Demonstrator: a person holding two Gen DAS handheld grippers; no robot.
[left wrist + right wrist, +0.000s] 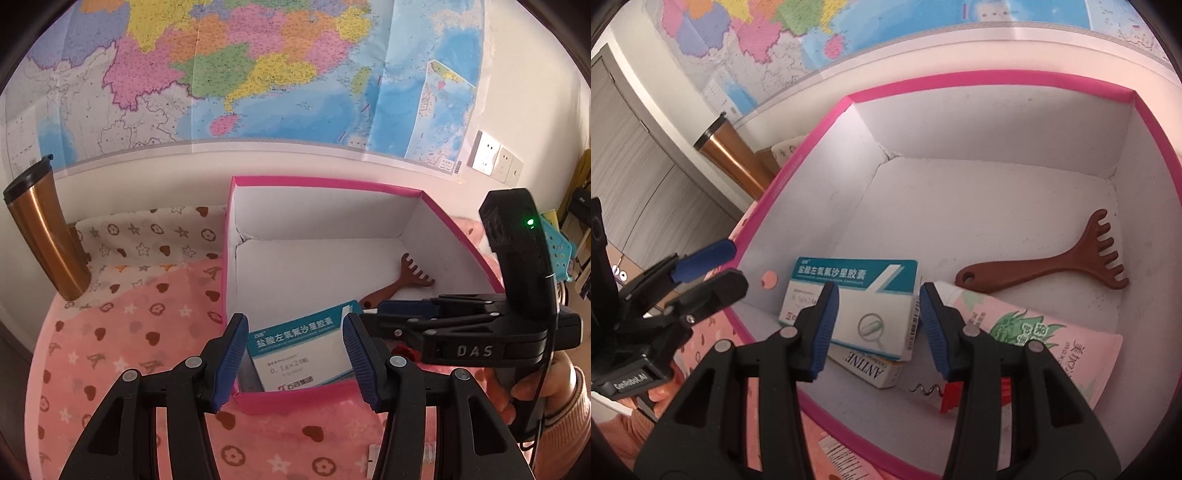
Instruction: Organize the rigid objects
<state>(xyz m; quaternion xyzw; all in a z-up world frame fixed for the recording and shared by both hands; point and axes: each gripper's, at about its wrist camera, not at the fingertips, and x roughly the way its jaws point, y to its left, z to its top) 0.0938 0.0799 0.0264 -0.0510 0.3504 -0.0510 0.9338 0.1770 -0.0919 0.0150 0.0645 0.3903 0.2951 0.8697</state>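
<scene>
Most of the sorting looks done, to my eye: the pink-rimmed box point(964, 79) on the pink patterned blanket point(122, 332) already holds a teal-and-white medicine carton point(857, 302) leaning over a second white carton point(870, 371), a brown comb-like scraper point(1052, 264) off by the far right wall, a pink tube point(1034, 332) lying beside it, and a corkscrew with a red handle point(940, 393) at the near side. The right gripper point(879, 325) hangs over the box with its blue pads parted about halfway; the teal carton shows in the gap between them, but I see daylight on both sides and nothing pinched, so I take it as empty-handed. The left gripper point(295, 354) sits just outside the near wall of the box, jaws likewise standing partly apart, framing the same carton from its side without touching it, holding nothing. So the step in hand seems to be either tidying what is inside or pulling back for another item. The copper travel mug point(44, 229) stands outside on the blanket by the wall, well apart from the box, and may be the next candidate, though from here I cannot tell whether it belongs to the job. Fetching it would call for a wider opening and a steady upright lift over the rim.
</scene>
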